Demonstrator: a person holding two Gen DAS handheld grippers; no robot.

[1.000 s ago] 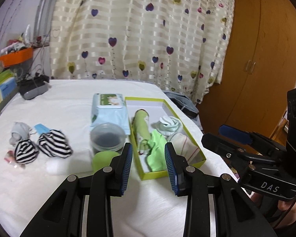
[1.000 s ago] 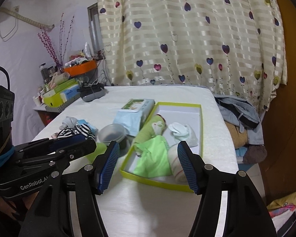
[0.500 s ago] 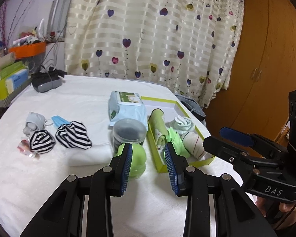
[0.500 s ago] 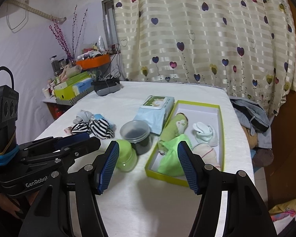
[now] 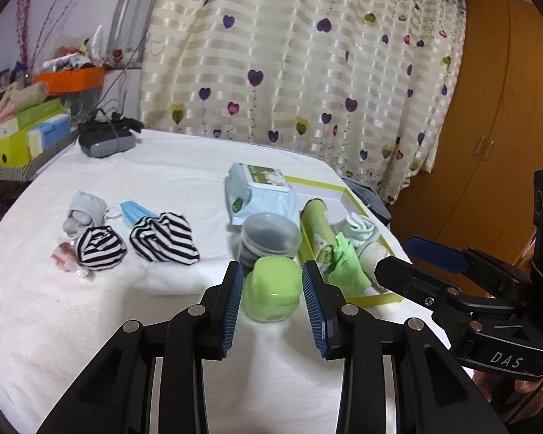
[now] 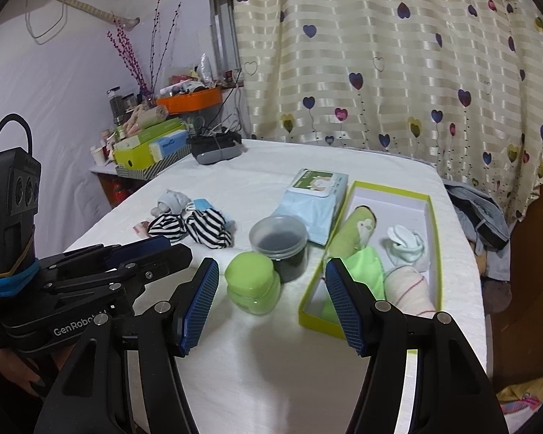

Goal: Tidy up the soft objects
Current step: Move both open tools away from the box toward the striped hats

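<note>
Two black-and-white striped socks [image 5: 163,238] lie on the white table's left half, beside a grey sock [image 5: 83,209] and a blue face mask [image 5: 135,211]. A yellow-green box [image 5: 376,298] on the right holds a rolled green towel [image 5: 316,224], a bright green cloth [image 5: 347,271], a white sock [image 5: 360,228] and a cream roll [image 6: 409,285]. My left gripper [image 5: 272,271] is open and empty, just short of a green jar [image 5: 271,289]. My right gripper [image 6: 271,267] stands open wider, also empty, in front of the jar and the box's near corner.
A wipes pack [image 5: 260,195] and a clear lidded jar [image 5: 268,238] stand between the socks and the box. A dark device [image 5: 105,141] lies at the table's far left corner. Boxes and an orange tray [image 6: 190,101] crowd a side shelf. Clothes [image 6: 478,209] hang off the right edge.
Both grippers have swung to the left together: the box that sat between the left fingers now lies to their right, and the green jar is framed instead. Neither opening changed.
</note>
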